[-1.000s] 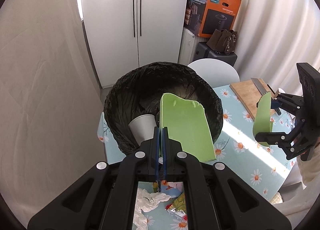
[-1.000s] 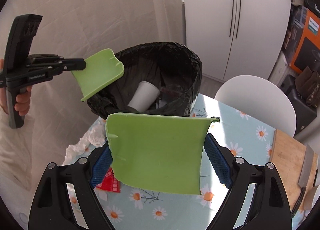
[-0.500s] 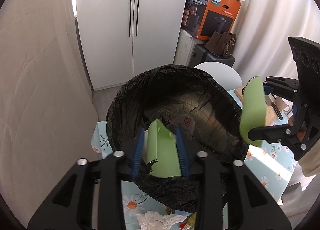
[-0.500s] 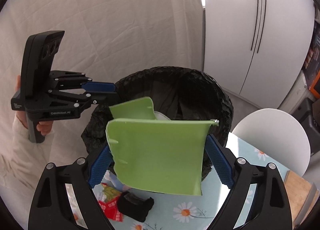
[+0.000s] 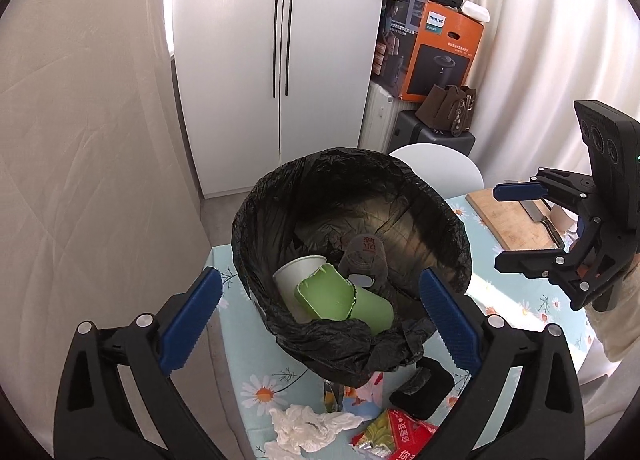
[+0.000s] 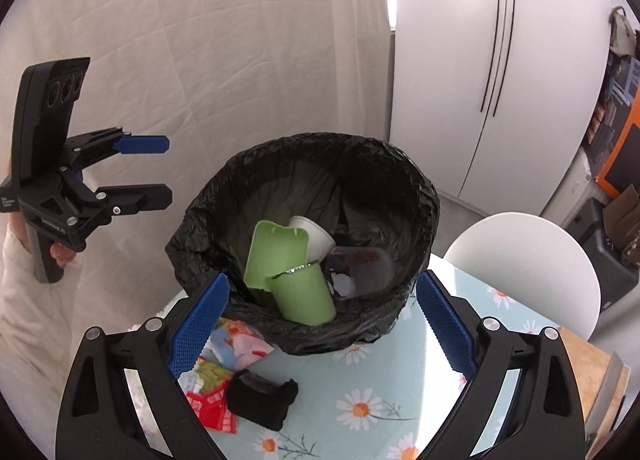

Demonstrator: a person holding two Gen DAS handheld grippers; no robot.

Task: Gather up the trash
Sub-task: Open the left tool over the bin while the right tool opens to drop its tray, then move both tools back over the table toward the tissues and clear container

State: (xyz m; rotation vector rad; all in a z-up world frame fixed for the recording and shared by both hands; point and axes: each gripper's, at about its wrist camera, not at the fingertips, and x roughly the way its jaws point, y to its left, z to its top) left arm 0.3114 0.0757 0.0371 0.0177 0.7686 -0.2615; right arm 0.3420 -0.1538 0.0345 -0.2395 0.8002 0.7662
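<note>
Both pairs of blue-padded fingers stand spread wide with nothing between them. Left gripper [image 5: 320, 314] and right gripper [image 6: 322, 322] hover above the black-bag-lined round trash bin [image 5: 448, 219], which sits on the table with the pale blue daisy-print cloth [image 6: 360, 392].

Contents of bin, as observed: two pieces of a torn green plastic container [image 5: 326, 298], one flat-lidded and one cup-shaped, lying against a white paper cup [image 5: 294, 274] and a clear plastic lid with red print [image 5: 366, 256]. In the right wrist view the green pieces [image 6: 288, 276] rest toward the near wall of the liner, fully inside the rim.

Trash outstanding on the cloth, just in front of the bin: a crumpled white tissue [image 5: 308, 426], a red and green printed snack wrapper [image 5: 394, 434], a small black box-shaped object [image 6: 262, 396], and a pink and blue printed paper scrap [image 6: 240, 342]. A wooden cutting board with a cleaver [image 5: 516, 221] lies well apart at the far side and is judged not to be trash.

Assessment: the deposit step for the green pieces is complete, and the task is partway done. The next move calls for lowering one gripper to the cluster in front of the bin. The tissue and wrapper are thin and flat on the cloth, so the fingers should approach low and close fully. The black object offers the firmer purchase.
</note>
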